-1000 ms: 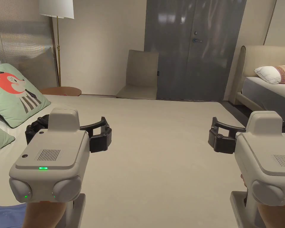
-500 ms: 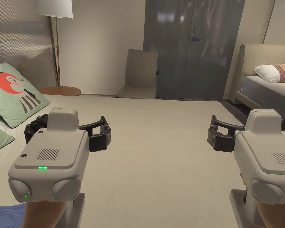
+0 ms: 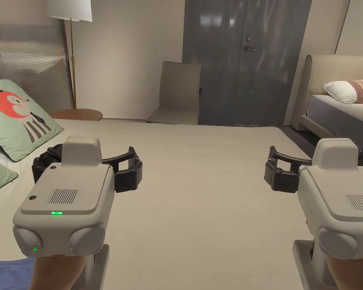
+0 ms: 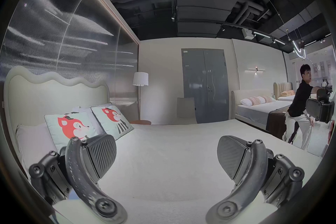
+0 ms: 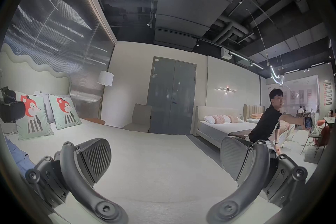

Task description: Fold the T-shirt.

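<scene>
I'm holding both grippers level above the wide beige bed [image 3: 199, 196], nothing in either one. Left grey-and-black hand-held gripper [image 4: 166, 157] is showing its jaws spread wide, ribbed pads [image 4: 101, 151] facing across an empty gap. Right grey-and-black hand-held gripper [image 5: 164, 157] is doing the same, jaws apart, gripping nothing.

Task thing: I'm taking the blue fabric [image 3: 8, 273] at the near left corner of the bed for the T-shirt. It's lying beside my left hand; a strip of it is also showing at the far left edge of the right gripper view [image 5: 17, 155]. Too little is showing to tell how it's lying.

Progress, my read: nothing is folded yet. Neither gripper is touching the shirt, and the middle of the bed is bare. Everything's left: reaching, grabbing, spreading flat, folding.

Writing: none that I'm able to read. The two mint-green square pillows with an orange fox print [image 4: 112, 122] at the left carry a picture only. Red signs on the far right wall [image 5: 328, 93] are too small to make out.
</scene>
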Available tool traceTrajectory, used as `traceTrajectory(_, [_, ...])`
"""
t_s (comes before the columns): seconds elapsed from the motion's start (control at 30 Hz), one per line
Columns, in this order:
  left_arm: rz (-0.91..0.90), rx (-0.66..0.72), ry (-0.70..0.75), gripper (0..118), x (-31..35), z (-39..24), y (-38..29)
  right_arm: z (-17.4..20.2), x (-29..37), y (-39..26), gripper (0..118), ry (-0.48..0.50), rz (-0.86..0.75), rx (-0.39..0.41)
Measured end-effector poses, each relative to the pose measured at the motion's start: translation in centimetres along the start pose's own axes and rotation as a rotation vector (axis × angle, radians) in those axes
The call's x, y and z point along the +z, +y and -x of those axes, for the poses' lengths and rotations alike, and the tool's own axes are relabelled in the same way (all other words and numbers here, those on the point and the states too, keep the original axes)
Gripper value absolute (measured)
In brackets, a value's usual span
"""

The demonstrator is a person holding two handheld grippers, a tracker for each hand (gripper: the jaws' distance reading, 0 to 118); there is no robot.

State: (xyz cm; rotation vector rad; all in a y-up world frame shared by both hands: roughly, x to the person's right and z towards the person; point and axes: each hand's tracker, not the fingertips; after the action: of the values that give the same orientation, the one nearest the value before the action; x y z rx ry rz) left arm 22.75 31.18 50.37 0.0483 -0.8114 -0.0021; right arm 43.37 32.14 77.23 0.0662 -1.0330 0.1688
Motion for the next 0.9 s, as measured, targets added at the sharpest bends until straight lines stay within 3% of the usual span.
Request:
traceTrajectory(0.13, [-0.002,-0.011,0.010,104,0.1,-0.1,-0.1,0.1,0.1,-0.1,118,-0.012,0.002,0.005])
traceTrajectory(0.17, [-0.003,-0.015,0.006,83,0.2,-0.1,-0.1,0.1,0.1,-0.2,115,-0.010,0.006,0.005])
traceTrajectory(0.2, [-0.011,-0.018,0.002,56,0.4,-0.1,-0.1,0.0,0.2,-0.2,101,0.013,0.010,0.000])
traceTrajectory(0.23, [-0.017,-0.023,-0.001,24,0.5,-0.2,-0.1,0.0,0.4,-0.2,74,0.034,0.001,-0.008])
traceTrajectory(0.27, [-0.020,-0.033,0.010,0,0.5,-0.3,-0.1,0.0,0.6,-0.2,21,0.024,-0.006,-0.002])
traceTrajectory(0.3, [-0.019,-0.040,0.021,0,0.4,-0.4,0.0,0.2,0.6,-0.1,3,0.011,-0.002,0.011])
traceTrajectory(0.33, [-0.020,-0.040,0.031,0,0.4,-0.4,0.0,0.4,0.5,0.0,1,-0.026,0.004,0.038])
traceTrajectory(0.47, [-0.007,-0.004,-0.004,0,0.5,-0.1,0.3,-0.4,0.3,-0.1,1,0.008,-0.001,-0.011])
traceTrajectory(0.67, [-0.011,-0.001,0.033,0,1.2,1.6,0.6,1.2,0.0,0.3,1,0.053,-0.007,0.003])
traceTrajectory(0.9, [0.009,-0.013,0.263,0,4.4,10.8,1.2,9.8,-1.2,1.0,1,0.274,-0.025,-0.053])
